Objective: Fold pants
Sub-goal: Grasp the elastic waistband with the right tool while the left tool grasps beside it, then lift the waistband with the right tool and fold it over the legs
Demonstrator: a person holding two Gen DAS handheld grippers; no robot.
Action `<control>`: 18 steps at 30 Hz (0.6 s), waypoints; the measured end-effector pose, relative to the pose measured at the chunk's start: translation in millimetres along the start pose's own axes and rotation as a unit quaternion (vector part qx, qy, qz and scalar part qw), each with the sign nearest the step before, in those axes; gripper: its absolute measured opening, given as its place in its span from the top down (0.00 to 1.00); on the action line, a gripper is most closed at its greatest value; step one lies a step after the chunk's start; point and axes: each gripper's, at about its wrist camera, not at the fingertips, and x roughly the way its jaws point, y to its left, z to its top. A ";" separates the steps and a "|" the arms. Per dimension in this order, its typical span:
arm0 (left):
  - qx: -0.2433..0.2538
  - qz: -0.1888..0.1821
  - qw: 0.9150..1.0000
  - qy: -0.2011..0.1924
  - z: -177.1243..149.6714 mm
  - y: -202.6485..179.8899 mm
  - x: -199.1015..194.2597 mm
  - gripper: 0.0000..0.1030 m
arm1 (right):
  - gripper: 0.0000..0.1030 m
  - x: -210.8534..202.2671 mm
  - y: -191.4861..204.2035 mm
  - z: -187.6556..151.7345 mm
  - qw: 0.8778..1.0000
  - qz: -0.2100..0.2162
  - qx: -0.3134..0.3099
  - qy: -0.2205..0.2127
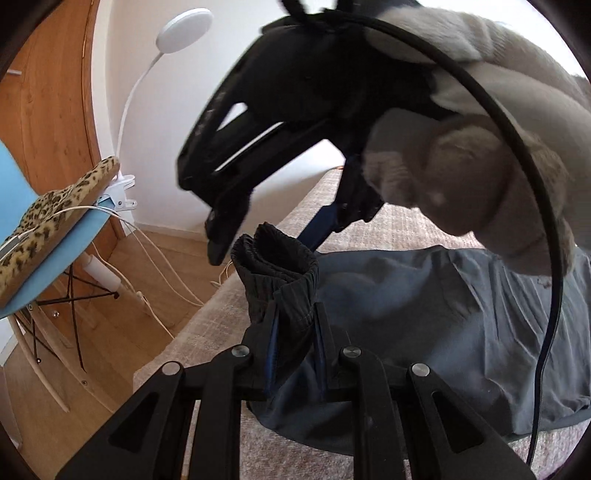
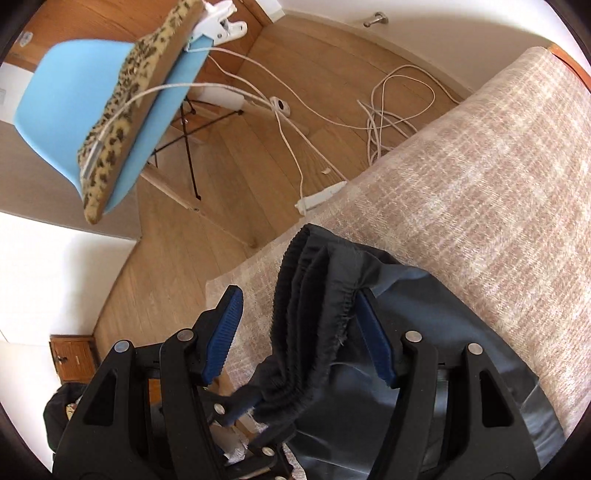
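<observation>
Dark grey pants [image 1: 424, 314] lie on a beige woven cover [image 1: 406, 225]. My left gripper [image 1: 295, 310] is shut on their bunched elastic waistband [image 1: 277, 266] and holds it up off the cover. From above, a hand in a grey fleece glove [image 1: 461, 177] brings my right gripper [image 1: 266, 240] down over that same waistband. In the right wrist view, the right gripper [image 2: 297, 295] stands open, its blue pads [image 2: 225, 332] on either side of the waistband [image 2: 314, 295] without pressing it. The left gripper [image 2: 255, 402] shows below, clamped on the fabric.
A blue chair [image 2: 55, 92] with a leopard-print cushion [image 2: 122, 107] stands on the wooden floor [image 2: 221, 206] left of the cover. A white clip lamp [image 1: 184, 26] is clamped to it. White cables [image 2: 388, 107] and a power strip [image 2: 321, 195] lie beside the cover's edge.
</observation>
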 end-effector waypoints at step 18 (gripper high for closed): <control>-0.028 0.077 0.997 0.003 -9.7 -8.8 -8.1 0.71 | 0.82 -24.0 -30.7 -29.3 0.996 0.033 0.070 -0.034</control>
